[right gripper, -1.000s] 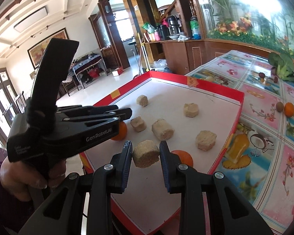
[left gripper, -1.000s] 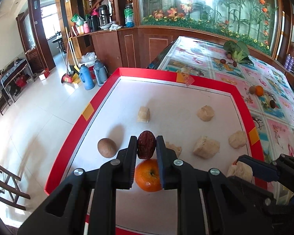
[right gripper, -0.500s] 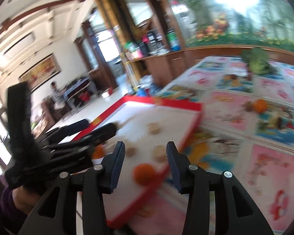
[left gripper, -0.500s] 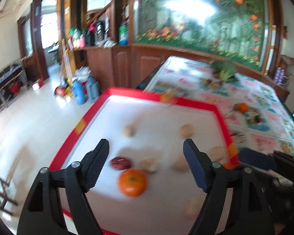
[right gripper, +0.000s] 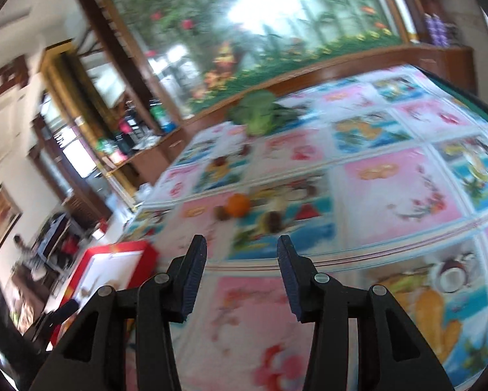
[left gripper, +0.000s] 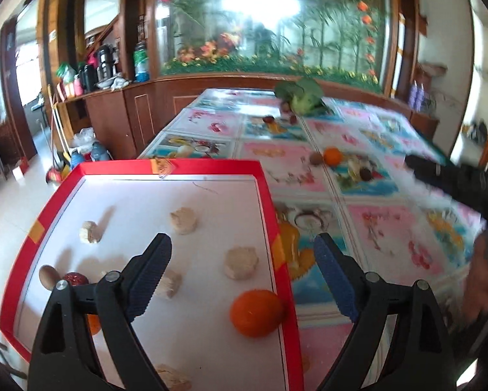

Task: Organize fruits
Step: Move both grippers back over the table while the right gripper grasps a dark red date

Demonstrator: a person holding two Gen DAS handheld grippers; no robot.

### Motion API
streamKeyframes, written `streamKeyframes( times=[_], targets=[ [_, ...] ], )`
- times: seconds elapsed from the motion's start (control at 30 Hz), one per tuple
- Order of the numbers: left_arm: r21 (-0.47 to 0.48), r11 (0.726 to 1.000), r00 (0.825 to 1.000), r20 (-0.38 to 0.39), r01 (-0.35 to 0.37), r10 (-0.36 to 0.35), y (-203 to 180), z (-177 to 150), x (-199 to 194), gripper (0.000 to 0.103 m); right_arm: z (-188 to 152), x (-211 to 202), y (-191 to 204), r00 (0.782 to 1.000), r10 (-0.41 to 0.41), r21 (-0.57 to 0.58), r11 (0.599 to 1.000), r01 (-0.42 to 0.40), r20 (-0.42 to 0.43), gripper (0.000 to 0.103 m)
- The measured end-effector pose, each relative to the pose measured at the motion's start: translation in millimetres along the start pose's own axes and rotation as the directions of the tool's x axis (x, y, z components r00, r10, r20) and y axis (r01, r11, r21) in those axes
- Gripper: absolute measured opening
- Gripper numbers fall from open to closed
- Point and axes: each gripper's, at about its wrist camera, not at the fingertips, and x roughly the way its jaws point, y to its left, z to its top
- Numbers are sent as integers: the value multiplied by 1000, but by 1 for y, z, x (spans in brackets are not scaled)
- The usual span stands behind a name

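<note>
**Both grippers empty above a fruit-printed table and a red tray**

Wood-panelled cabinets and a large flower-and-bamboo mural close off the far end of the room, behind a long table covered in a cloth printed with pink and blue fruit pictures. The landmark is a red-rimmed tray with a white floor, lying at the table's near left corner.

On the tray floor are several pale, crumbly blocks. An orange sits close to the tray's right rim at the near end. At the tray's left edge a brown round fruit lies just beside a dark red date; a second orange fruit is mostly hidden behind the gripper arm there.

The left gripper is above the tray's near right part. Its jaws have just been opening and now stand spread wide, with nothing between them.

Beyond the tray, out on the cloth, another orange lies touching a small brown fruit, with a dark fruit nearby. A green leafy vegetable lies farther off, near the table's far end.

The right gripper is over the cloth to the right of the tray, pointing toward that orange. Its fingers are partly apart and hold nothing. This view is motion-blurred.
</note>
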Motion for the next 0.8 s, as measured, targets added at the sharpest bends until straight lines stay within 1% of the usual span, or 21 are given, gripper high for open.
streamKeyframes(
  times=[0.07, 0.13, 0.27, 0.37, 0.5, 0.6, 0.67, 0.7, 0.8],
  targets=[
    [36, 999, 1000, 10, -7, 7, -7, -1, -3, 89, 3, 0, -7, 999, -43, 9, 999, 43, -5, 45],
    [72, 997, 1000, 3, -22, 21, -12, -4, -2, 89, 5, 2, -12, 997, -79, 10, 997, 79, -15, 45],
    [146, 989, 1000, 11, -29, 28, -22, -9, -8, 89, 6, 4, -19, 994, -108, 3, 994, 108, -24, 45],
    [188, 982, 1000, 11, -22, 21, -30, -14, -12, 89, 6, 11, -19, 993, -110, -28, 994, 109, -36, 45],
    [215, 977, 1000, 6, 3, -5, -36, -19, -19, 89, 9, 32, -10, 989, -124, -112, 987, 114, -86, 45],
    [244, 970, 1000, 19, 17, -22, -44, -19, -21, 89, 11, 48, 0, 986, -111, -172, 981, 90, -121, 44],
    [245, 969, 1000, 15, 17, -21, -45, -17, -18, 89, 13, 58, 9, 986, -113, -221, 972, 84, -124, 44],
    [230, 973, 1000, 10, 24, -27, -44, -15, -17, 89, 14, 63, 12, 985, -121, -236, 968, 90, -120, 44],
    [152, 987, 999, -16, 53, -51, -33, -7, -16, 89, 18, 77, 14, 983, -133, -232, 968, 100, -131, 44]
  ],
)
